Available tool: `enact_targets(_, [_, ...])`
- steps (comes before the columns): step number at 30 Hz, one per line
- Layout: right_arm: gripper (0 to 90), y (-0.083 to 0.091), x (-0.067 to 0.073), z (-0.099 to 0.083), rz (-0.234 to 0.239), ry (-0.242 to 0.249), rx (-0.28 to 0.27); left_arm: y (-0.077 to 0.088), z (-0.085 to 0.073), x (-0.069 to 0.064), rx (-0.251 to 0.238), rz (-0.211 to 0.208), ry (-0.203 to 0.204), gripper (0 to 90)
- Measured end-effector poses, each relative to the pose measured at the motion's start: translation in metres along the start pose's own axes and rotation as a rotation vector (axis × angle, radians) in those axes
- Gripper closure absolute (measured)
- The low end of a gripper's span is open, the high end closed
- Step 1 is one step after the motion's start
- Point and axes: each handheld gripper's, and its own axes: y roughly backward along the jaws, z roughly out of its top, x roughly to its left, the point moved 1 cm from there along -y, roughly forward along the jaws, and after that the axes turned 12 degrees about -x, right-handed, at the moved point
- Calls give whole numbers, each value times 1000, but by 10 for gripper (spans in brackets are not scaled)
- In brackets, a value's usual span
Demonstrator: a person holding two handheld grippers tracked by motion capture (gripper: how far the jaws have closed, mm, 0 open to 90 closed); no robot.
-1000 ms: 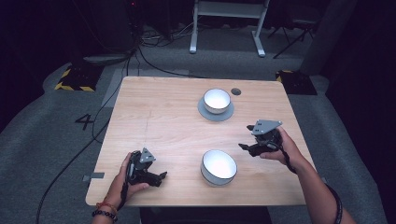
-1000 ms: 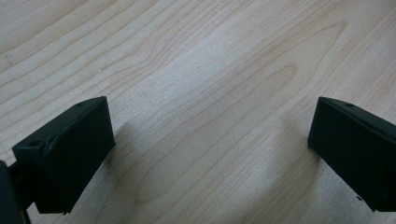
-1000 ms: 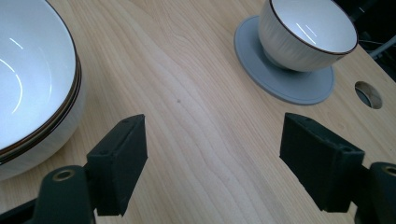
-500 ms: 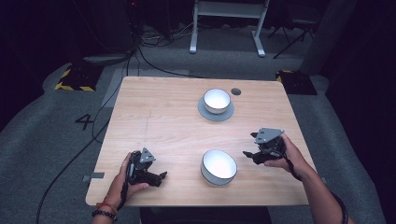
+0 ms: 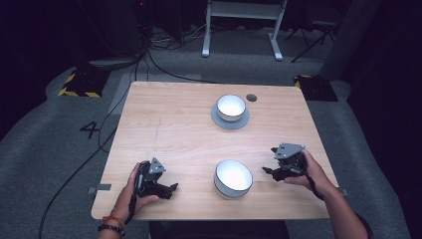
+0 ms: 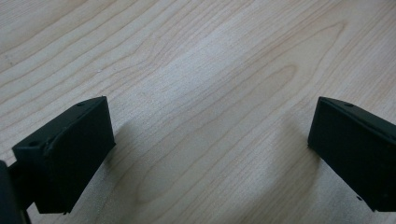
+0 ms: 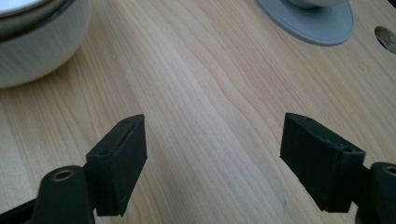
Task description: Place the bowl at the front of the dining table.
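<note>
Wooden table (image 5: 189, 124) | near bowl (image 5: 233, 178) between grippers | left gripper (image 5: 171, 188) jaws spread, empty | right gripper (image 5: 267, 170) jaws spread, empty

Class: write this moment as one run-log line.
left gripper: open, empty | right gripper: open, empty, beside near bowl | far bowl: on saucer

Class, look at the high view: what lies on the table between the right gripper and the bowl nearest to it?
Nothing: in the high view only bare wood separates the right gripper from the near bowl. The right gripper view shows the same bare table.
</note>
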Motion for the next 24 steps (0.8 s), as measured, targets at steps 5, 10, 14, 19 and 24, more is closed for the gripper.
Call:
enact_targets(5, [231, 1, 2, -8, -13, -1, 9, 0, 0, 0, 2, -2, 0, 5])
enact_targets(10, [232, 2, 4, -17, -8, -17, 25, 0, 0, 0, 0, 0, 0, 5])
enact_targets(14, [231, 4, 7, -22, -11, -41, 25, 0, 0, 0, 0, -2, 0, 5])
enact_targets(19, [229, 6, 8, -28, -13, -50, 13, 0, 0, 0, 1, -3, 1, 5])
enact_targets(24, [229, 7, 10, -33, -37, -93, -1, 0, 0, 0, 1, -2, 1, 5])
